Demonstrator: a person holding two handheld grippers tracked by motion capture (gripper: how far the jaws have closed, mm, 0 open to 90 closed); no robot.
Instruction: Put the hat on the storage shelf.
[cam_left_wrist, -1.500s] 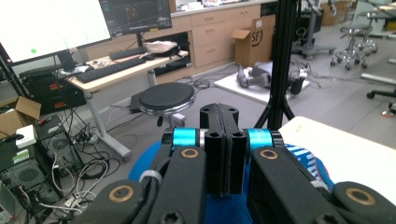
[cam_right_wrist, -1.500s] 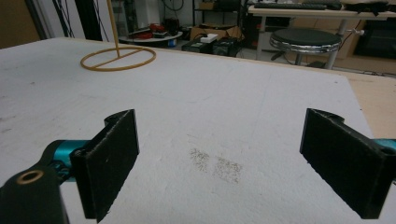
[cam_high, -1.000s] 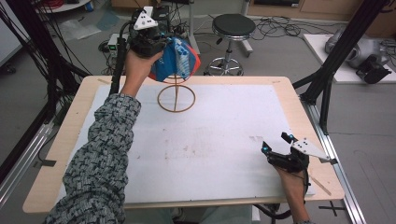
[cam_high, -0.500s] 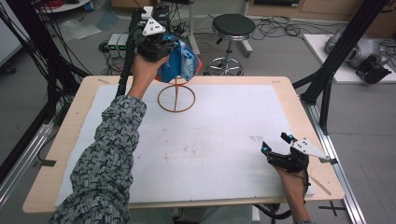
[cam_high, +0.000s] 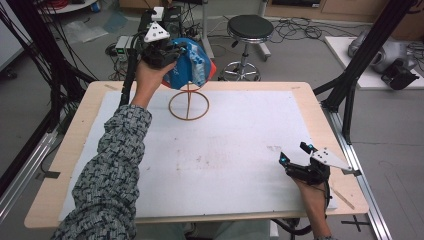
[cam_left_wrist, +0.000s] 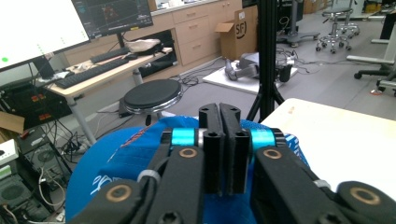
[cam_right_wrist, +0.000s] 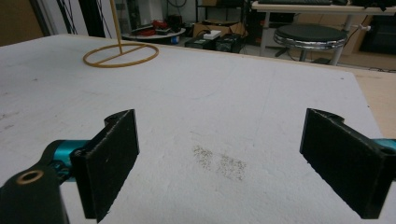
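A blue fabric cap (cam_high: 194, 67) with white print and a red edge sits on top of a thin wooden stand (cam_high: 188, 106) with a ring base, at the far middle-left of the table. My left gripper (cam_high: 175, 51) is raised there and shut on the cap. In the left gripper view its jaws are pressed together (cam_left_wrist: 223, 116) with the blue cap (cam_left_wrist: 116, 158) bunched around them. My right gripper (cam_high: 295, 153) rests on the mat near the front right corner, jaws wide apart (cam_right_wrist: 219, 149) with nothing between them. The stand's ring (cam_right_wrist: 120, 55) lies far ahead of it.
A white mat (cam_high: 225, 160) covers most of the wooden table (cam_high: 320, 115). A black stool (cam_high: 250, 27) stands behind the far edge. Black frame posts (cam_high: 350, 85) rise at the right, and cables and equipment lie on the floor beyond.
My left gripper has sunk a little and turned with the cap over the stand. The right gripper has stayed where it was.
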